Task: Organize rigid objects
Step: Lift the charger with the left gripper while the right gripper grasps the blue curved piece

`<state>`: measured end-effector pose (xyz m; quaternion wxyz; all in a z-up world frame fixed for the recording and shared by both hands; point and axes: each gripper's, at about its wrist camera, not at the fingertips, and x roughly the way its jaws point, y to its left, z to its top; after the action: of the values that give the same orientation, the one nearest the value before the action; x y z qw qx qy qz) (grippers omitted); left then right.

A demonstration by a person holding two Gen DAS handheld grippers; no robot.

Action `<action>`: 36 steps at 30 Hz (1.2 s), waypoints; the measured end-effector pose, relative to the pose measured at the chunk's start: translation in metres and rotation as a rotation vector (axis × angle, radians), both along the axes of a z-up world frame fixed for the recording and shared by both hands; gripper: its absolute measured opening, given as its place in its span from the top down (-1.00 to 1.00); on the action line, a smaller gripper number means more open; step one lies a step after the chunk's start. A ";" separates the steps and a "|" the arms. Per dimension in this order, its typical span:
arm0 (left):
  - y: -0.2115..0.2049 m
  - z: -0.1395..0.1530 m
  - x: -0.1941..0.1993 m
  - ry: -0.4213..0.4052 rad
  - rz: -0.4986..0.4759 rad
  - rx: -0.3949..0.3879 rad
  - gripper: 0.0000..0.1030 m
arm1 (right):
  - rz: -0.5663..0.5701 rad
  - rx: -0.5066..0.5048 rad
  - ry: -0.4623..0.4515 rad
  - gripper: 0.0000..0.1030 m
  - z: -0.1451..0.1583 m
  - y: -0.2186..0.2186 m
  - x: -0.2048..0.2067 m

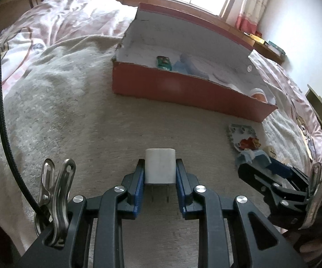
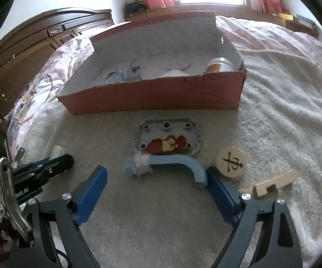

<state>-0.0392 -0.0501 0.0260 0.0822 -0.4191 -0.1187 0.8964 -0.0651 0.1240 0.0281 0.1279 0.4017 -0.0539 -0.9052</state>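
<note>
My left gripper (image 1: 160,167) is shut on a white plug charger (image 1: 159,166), its prongs pointing back at the camera, just above the bed. The red cardboard box (image 1: 183,89) lies ahead and holds a green tin (image 1: 163,63) and pale blue items. My right gripper (image 2: 156,174) is open over a curved blue plastic piece (image 2: 174,163), whose end touches the right finger. Beyond it lie a grey plate (image 2: 167,131) with a red and gold figure (image 2: 167,145), a round wooden chess piece (image 2: 230,163) and a notched wooden block (image 2: 270,184). The right gripper also shows in the left wrist view (image 1: 257,167).
Everything sits on a beige fluffy blanket (image 2: 161,218) over a pink patterned bedsheet (image 1: 56,20). The box (image 2: 152,91) also holds a can (image 2: 219,64). A dark wooden headboard (image 2: 38,38) stands at the left, and a windowsill with curtains runs behind the box.
</note>
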 end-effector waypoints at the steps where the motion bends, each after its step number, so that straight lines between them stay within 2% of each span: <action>1: -0.001 -0.001 0.000 0.000 0.001 0.004 0.50 | -0.004 0.010 0.001 -0.80 0.000 -0.002 -0.001; 13: -0.001 -0.003 0.001 0.007 -0.002 0.001 0.50 | -0.023 0.085 0.019 -0.82 -0.007 -0.011 -0.004; 19: 0.003 -0.003 0.002 0.009 0.000 -0.017 0.50 | -0.061 0.101 0.032 -0.51 -0.005 -0.008 -0.001; 36: 0.007 0.008 0.004 0.018 0.002 -0.050 0.50 | -0.009 -0.006 0.034 -0.48 0.002 0.009 0.014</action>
<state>-0.0349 -0.0427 0.0343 0.0718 -0.4126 -0.0959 0.9030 -0.0510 0.1331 0.0303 0.1262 0.3857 -0.0563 -0.9122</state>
